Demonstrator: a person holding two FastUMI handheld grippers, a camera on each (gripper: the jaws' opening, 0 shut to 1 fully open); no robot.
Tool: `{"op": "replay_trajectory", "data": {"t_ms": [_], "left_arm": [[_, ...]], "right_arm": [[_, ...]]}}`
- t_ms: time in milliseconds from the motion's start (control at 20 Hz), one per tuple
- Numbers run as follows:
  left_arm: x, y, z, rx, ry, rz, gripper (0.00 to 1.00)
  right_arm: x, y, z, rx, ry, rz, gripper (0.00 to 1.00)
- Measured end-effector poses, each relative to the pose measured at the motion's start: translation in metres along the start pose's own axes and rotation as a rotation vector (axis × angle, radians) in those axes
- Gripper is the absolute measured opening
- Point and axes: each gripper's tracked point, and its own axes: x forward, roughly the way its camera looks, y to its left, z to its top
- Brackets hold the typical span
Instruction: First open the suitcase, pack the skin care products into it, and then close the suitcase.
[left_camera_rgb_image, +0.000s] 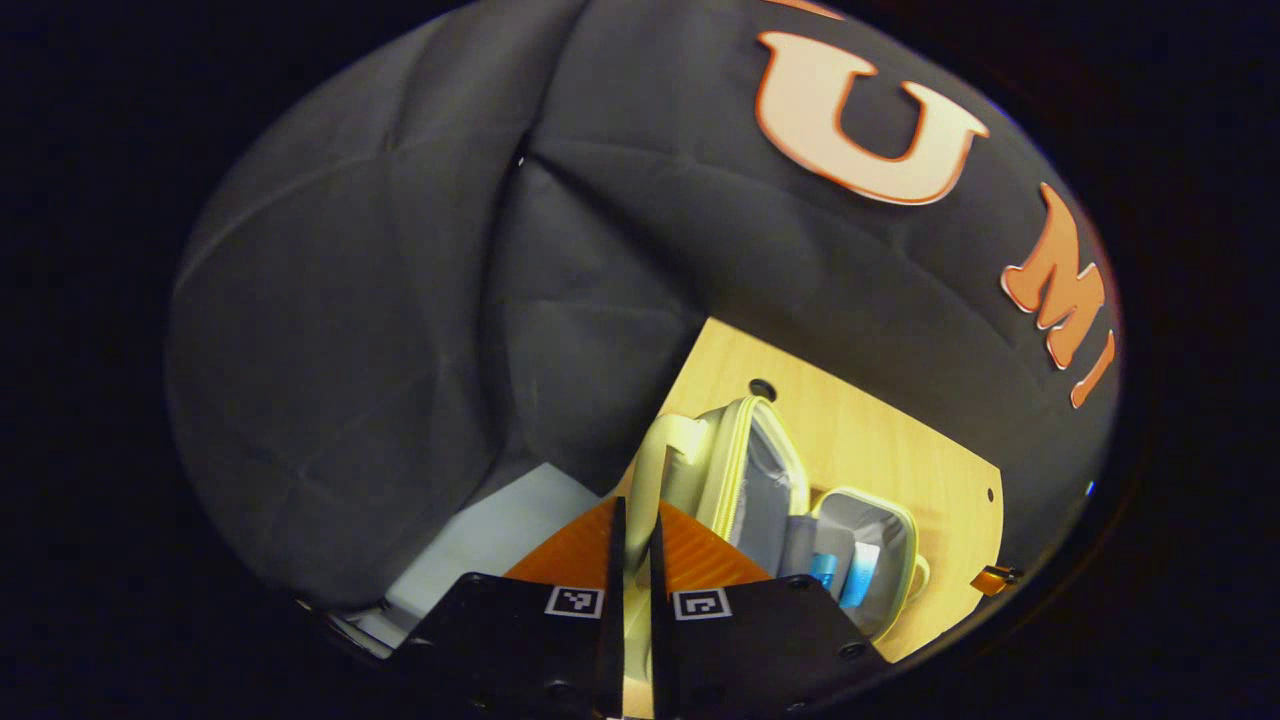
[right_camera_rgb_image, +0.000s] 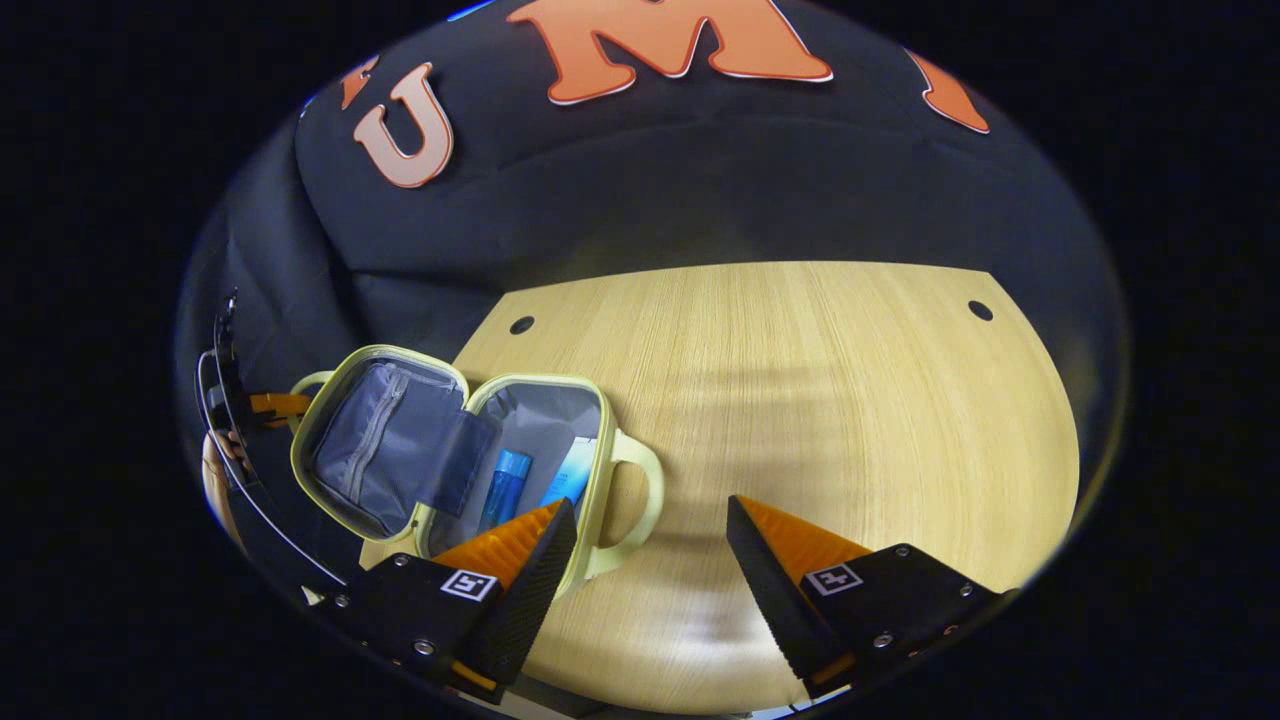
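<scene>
A small pale yellow suitcase (right_camera_rgb_image: 598, 430) lies open on the wooden table (right_camera_rgb_image: 820, 400), its grey-lined lid (right_camera_rgb_image: 385, 440) folded out to the left. In the base half lie a blue bottle (right_camera_rgb_image: 505, 487) and a light blue tube (right_camera_rgb_image: 572, 470). My right gripper (right_camera_rgb_image: 650, 505) stands open just above the table, over the base's handle (right_camera_rgb_image: 652, 470), holding nothing. In the left gripper view, my left gripper (left_camera_rgb_image: 633, 520) is shut on the lid's pale handle (left_camera_rgb_image: 648, 460), and the open suitcase (left_camera_rgb_image: 735, 445) with the bottle (left_camera_rgb_image: 823, 568) and tube (left_camera_rgb_image: 860, 575) lies beyond it.
Two round holes (right_camera_rgb_image: 521, 325) (right_camera_rgb_image: 980, 310) mark the table's far corners. Bare tabletop stretches right of the suitcase. The left gripper (right_camera_rgb_image: 262, 405) and a hand (right_camera_rgb_image: 215, 470) sit at the lid's left end. A pale surface (left_camera_rgb_image: 500, 525) lies beyond the table's edge.
</scene>
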Motion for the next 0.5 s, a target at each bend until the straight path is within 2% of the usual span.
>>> {"op": "replay_trajectory", "data": {"t_ms": [150, 300, 400, 500], "left_arm": [[-0.034, -0.056, 0.006, 0.102, -0.041, 0.025, 0.11], [-0.063, -0.116, 0.008, 0.187, -0.074, 0.008, 0.11], [-0.075, -0.156, 0.005, 0.231, -0.087, -0.004, 0.11], [-0.078, -0.187, -0.003, 0.290, -0.100, 0.019, 0.11]], "right_arm": [[-0.020, -0.028, 0.011, -0.013, -0.043, 0.007, 0.96], [-0.041, -0.061, 0.017, -0.023, -0.080, 0.013, 0.96], [-0.056, -0.087, 0.018, -0.010, -0.099, 0.013, 0.96], [-0.069, -0.112, 0.016, 0.013, -0.110, 0.010, 0.96]]}}
